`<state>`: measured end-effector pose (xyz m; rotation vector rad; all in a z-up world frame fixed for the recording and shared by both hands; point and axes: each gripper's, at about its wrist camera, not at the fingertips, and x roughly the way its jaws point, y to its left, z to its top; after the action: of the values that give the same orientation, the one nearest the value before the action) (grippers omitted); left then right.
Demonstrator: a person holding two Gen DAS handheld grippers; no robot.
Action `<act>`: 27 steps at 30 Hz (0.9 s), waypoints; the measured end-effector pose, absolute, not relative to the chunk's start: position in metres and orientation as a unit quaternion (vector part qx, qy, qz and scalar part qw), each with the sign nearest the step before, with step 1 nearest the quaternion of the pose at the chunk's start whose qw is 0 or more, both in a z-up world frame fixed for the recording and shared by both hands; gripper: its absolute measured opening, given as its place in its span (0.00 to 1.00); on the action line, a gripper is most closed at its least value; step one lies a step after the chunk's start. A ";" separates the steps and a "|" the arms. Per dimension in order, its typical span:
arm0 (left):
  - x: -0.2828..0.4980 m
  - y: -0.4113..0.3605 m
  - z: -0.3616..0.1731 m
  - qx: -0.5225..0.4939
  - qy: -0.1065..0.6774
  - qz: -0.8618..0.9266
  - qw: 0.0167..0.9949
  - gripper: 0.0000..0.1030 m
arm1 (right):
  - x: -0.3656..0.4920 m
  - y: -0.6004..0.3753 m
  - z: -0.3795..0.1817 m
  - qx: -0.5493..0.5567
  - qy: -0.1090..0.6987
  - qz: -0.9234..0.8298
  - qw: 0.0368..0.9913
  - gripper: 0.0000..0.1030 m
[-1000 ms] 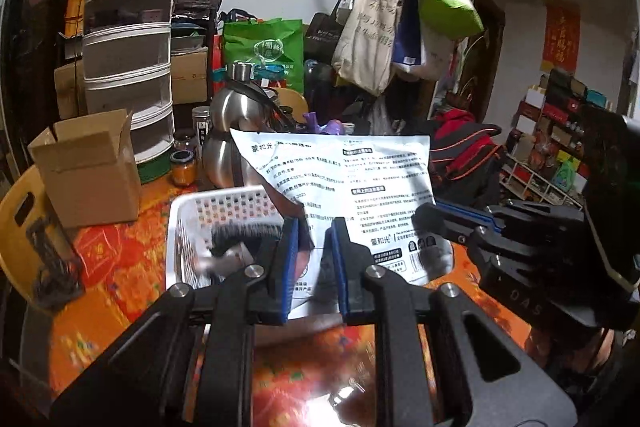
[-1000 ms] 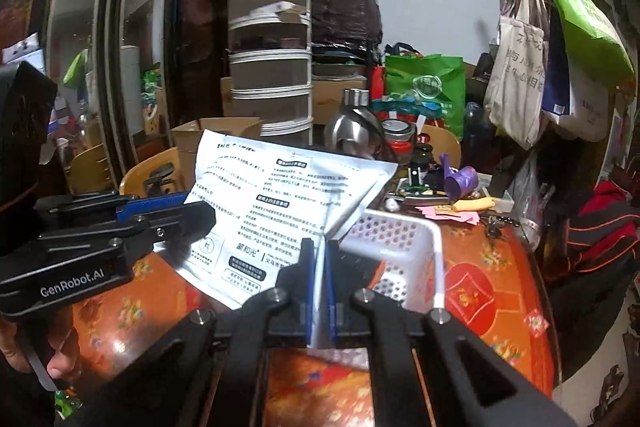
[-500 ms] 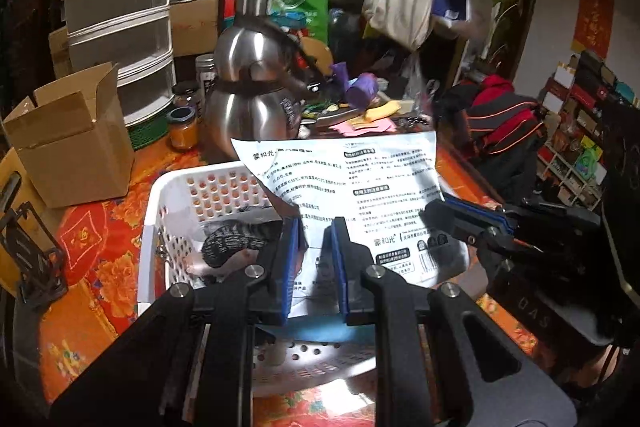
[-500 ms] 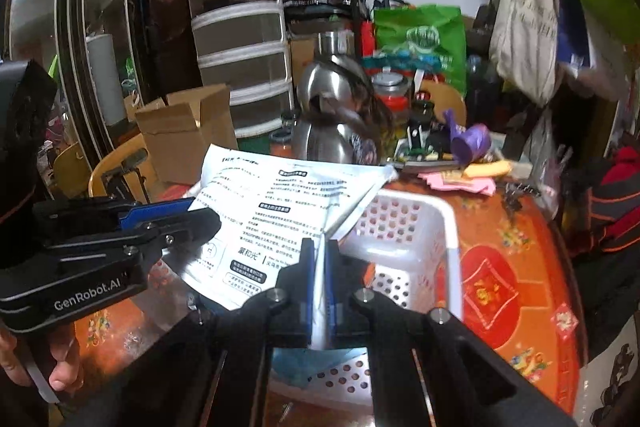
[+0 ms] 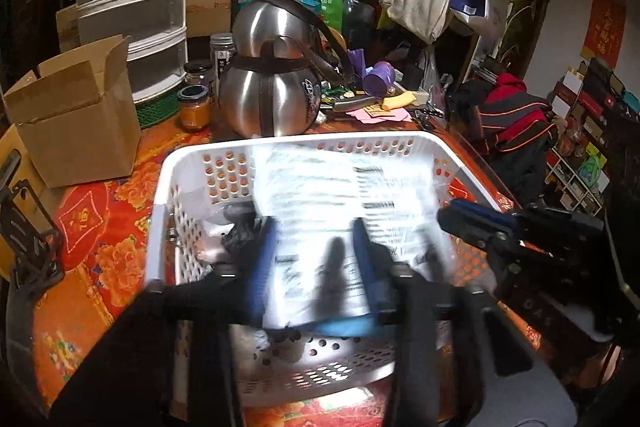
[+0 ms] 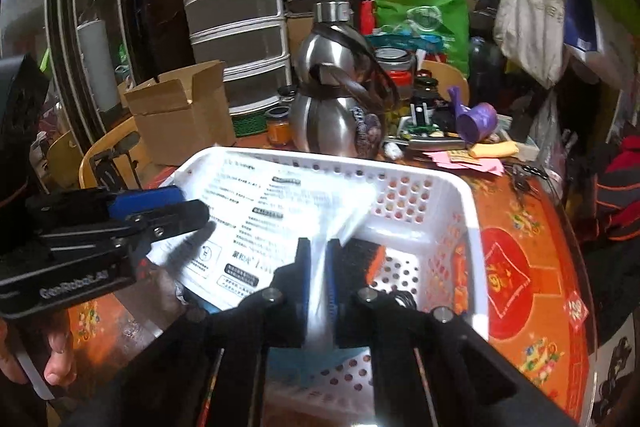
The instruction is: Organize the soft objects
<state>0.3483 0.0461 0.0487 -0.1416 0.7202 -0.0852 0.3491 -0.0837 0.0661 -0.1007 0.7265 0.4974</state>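
Two grippers meet over a white perforated basket [image 5: 168, 183] on the red, flower-patterned surface [image 5: 96, 227], both pointing down into it. The left gripper [image 5: 314, 259] has its blue-lined fingers [image 5: 262, 267] parting, and the white printed packet [image 5: 332, 195] lies blurred between them, with clear gaps on either side, so the pads no longer press on it. The right gripper [image 6: 318, 267] is also opening; a thin, blurred edge of the same packet [image 6: 260, 219] runs down between its fingers [image 6: 304, 267], and no firm pinch shows there.

The packet sprawls across the basket's open top, sloping away from both sets of fingers toward the far rim. Under it, inside the basket, a dark soft item [image 5: 240, 227] sits just left of the left fingers, and something blue [image 5: 344, 327] shows below them.

Beyond the fingers, past the basket's far rim, stands a steel kettle [image 5: 272, 95]. Farther left of it is an open cardboard box [image 5: 76, 115]. A person's hand [image 6: 28, 355] grips the left gripper's handle in the right wrist view.
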 end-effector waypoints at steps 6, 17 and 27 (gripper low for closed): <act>0.317 0.054 0.048 -0.064 0.332 -0.033 0.941 0.74 | 0.326 -0.106 0.074 -0.035 0.329 0.221 0.918 0.85; 0.246 0.061 0.049 -0.066 0.296 -0.020 0.953 1.00 | 0.280 -0.125 0.076 -0.014 0.323 0.226 0.919 1.00; 0.157 0.055 0.070 -0.029 0.274 0.011 0.961 1.00 | 0.192 -0.125 0.094 -0.048 0.307 0.197 0.930 1.00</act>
<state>0.1573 0.0552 0.0698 -0.0596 0.5553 0.0232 0.1922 -0.1250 0.0936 -0.0976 0.6292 0.4030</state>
